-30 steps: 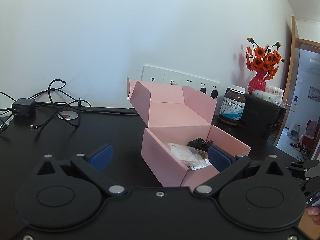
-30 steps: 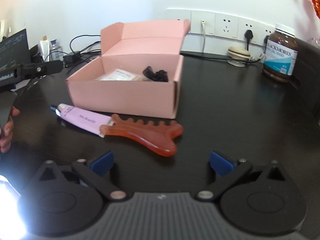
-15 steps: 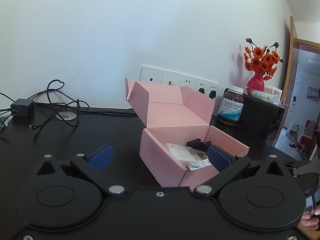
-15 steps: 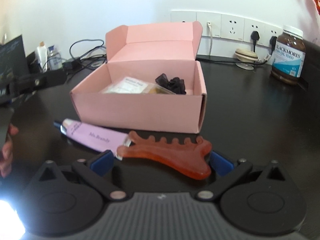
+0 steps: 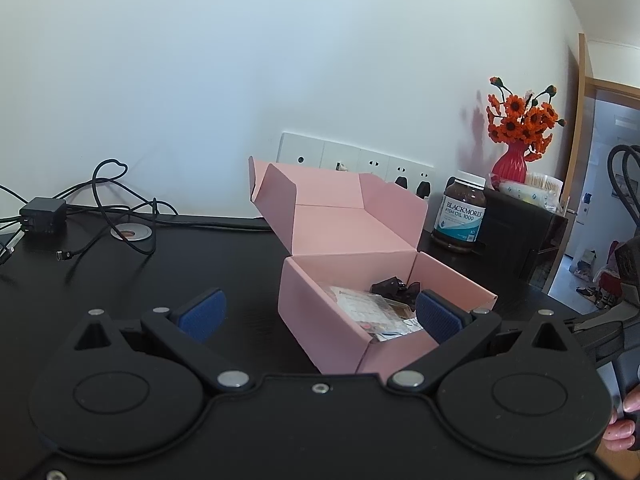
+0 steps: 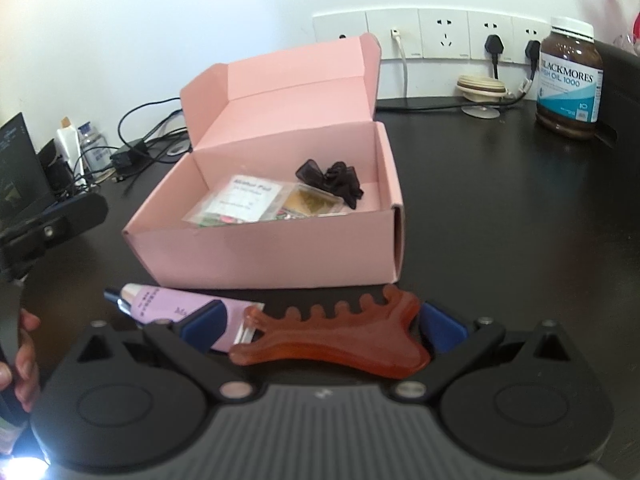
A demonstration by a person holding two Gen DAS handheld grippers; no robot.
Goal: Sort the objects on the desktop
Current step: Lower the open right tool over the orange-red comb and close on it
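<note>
An open pink cardboard box (image 6: 264, 248) (image 5: 320, 320) stands on the black desk with its lid up. Inside lie clear sachets (image 6: 240, 200) and a black hair tie (image 6: 332, 180). In front of the box rest a lilac tube (image 6: 168, 304) and an amber comb-shaped scraper (image 6: 332, 340). My right gripper (image 6: 324, 324) is open, its blue pads either side of the scraper and over the tube's end. My left gripper (image 5: 320, 312) is open at the box's near left corner, holding nothing.
A brown fish oil bottle (image 6: 568, 76) stands at the back right by the wall sockets (image 6: 440, 36). Cables and a charger (image 5: 44, 216) lie at the back left. A red vase of orange flowers (image 5: 516, 140) sits on a black cabinet.
My right gripper has moved forward and lower, so the scraper now lies between its open fingers. The left gripper has barely shifted.
</note>
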